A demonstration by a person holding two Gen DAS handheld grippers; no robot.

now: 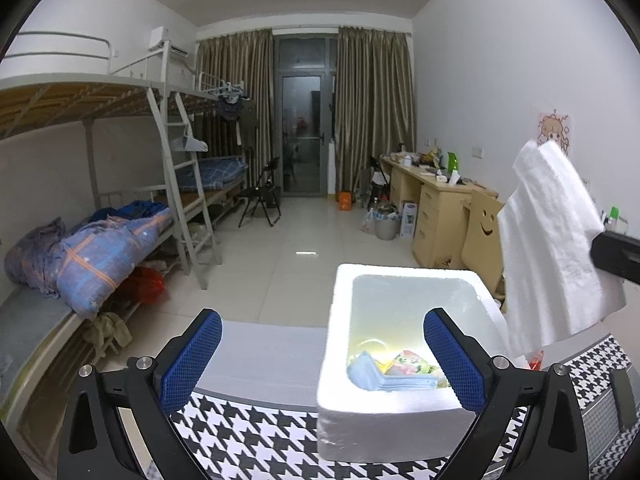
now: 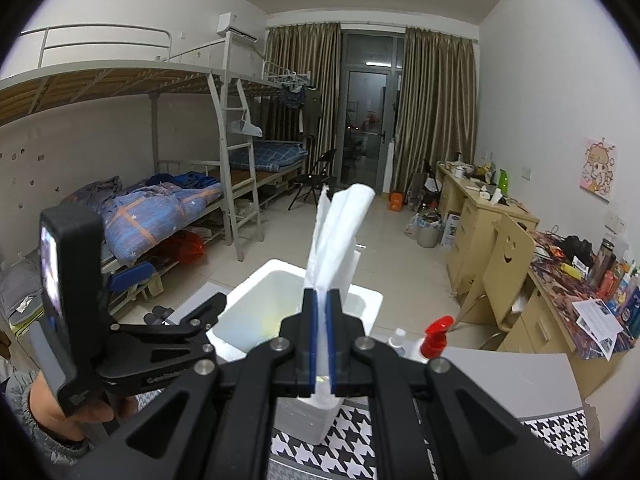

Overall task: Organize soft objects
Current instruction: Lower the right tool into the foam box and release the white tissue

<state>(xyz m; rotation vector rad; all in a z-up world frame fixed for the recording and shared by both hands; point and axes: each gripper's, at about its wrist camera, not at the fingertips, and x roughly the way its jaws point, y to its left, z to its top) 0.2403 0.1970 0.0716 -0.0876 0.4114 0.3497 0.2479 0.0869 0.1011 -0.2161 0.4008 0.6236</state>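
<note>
My right gripper (image 2: 320,340) is clamped tight on a white towel (image 2: 338,232), which stands up from between my blue pads (image 2: 314,340) above the white foam box (image 2: 248,300). My left gripper (image 1: 322,360) hangs with its jaws spread wide and nothing between them, over the near left part of the box (image 1: 384,432). Folded cloths (image 1: 394,372) lie in the bottom of the box. It sits on a black-and-white checked cloth (image 1: 248,436). A red-topped spray bottle (image 2: 436,336) stands just right of the box.

My black plastic right gripper (image 2: 320,336) pinches matt white terry cloth (image 2: 340,232); the white foam box (image 1: 400,428) looks grainy.
</note>
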